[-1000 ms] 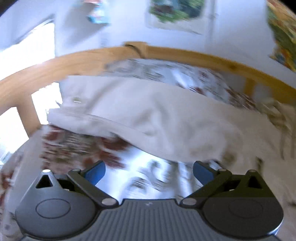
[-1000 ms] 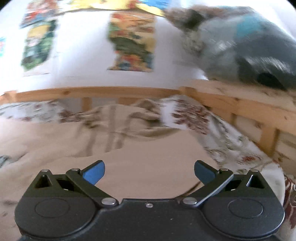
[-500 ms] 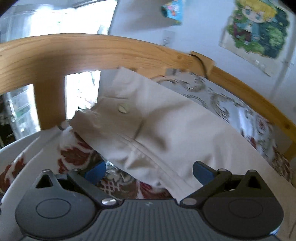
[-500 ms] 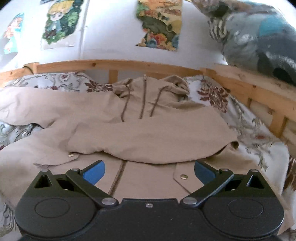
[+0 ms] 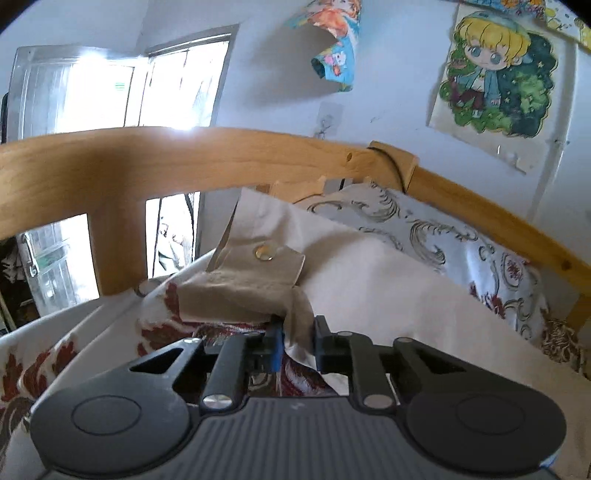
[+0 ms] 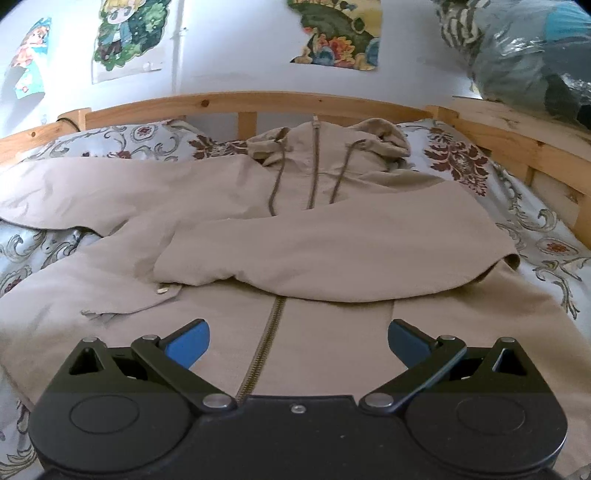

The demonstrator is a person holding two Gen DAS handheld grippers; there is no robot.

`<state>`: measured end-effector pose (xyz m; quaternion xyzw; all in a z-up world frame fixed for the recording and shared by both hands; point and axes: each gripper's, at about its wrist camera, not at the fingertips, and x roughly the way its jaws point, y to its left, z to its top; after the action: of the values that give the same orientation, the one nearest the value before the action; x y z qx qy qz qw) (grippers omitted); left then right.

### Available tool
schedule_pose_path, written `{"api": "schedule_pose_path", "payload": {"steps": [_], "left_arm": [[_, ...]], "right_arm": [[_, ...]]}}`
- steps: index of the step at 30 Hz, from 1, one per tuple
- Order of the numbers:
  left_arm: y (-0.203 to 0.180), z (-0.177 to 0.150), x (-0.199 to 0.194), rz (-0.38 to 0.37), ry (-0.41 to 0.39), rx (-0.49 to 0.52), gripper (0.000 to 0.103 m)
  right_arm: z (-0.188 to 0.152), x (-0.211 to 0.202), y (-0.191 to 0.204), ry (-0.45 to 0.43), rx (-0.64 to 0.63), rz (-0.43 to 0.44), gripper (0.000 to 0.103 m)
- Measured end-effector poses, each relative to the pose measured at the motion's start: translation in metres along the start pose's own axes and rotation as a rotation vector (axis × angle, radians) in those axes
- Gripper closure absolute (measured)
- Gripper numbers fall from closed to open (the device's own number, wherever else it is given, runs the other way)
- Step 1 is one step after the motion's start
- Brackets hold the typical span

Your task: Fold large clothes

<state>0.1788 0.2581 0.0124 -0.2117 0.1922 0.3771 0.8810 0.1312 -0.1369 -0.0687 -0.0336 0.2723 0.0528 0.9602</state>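
Two tools: left tool [image 5: 295, 345] pinching jacket [image 6: 332, 236] cuff, right tool [image 6: 298, 343] agape.

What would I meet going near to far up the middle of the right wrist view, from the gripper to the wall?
right gripper → jacket's lower zipper → folded-over sleeve → drawstrings → hood → wooden headboard rail → floral poster.

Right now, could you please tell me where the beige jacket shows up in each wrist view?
Left wrist: the jacket fills centre and right; its snap cuff is pinched in the shut left tool.
Right wrist: it lies spread across the middle, hood far, zipper running toward the open right tool.
Shared landmark: the blond-character poster.
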Motion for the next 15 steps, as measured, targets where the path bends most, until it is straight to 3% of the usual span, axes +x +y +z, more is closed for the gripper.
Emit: {"api": "schedule_pose_path", "payload": {"steps": [4, 6, 10, 13, 15], "left_arm": [[0.018, 0.004, 0.006, -0.088, 0.067, -0.11, 0.079], [0.031, 0.002, 0.008, -0.087, 0.081, -0.183, 0.054], [0.055, -0.001, 0.003, -0.094, 0.058, -0.291, 0.038], [0.069, 0.001, 0.01, -0.085, 0.058, -0.378, 0.045], [0.067, 0.004, 0.015, -0.062, 0.064, -0.384, 0.068]], "right_arm": [[0.001, 0.0, 0.0, -0.003, -0.003, 0.001, 0.001], [0.001, 0.0, -0.001, 0.002, 0.006, 0.0, 0.001], [0.0, 0.001, -0.001, 0.009, 0.012, -0.007, 0.001], [-0.001, 0.002, -0.001, 0.013, 0.011, -0.006, 0.001], [-0.001, 0.003, 0.0, 0.015, 0.008, -0.006, 0.001]]}}
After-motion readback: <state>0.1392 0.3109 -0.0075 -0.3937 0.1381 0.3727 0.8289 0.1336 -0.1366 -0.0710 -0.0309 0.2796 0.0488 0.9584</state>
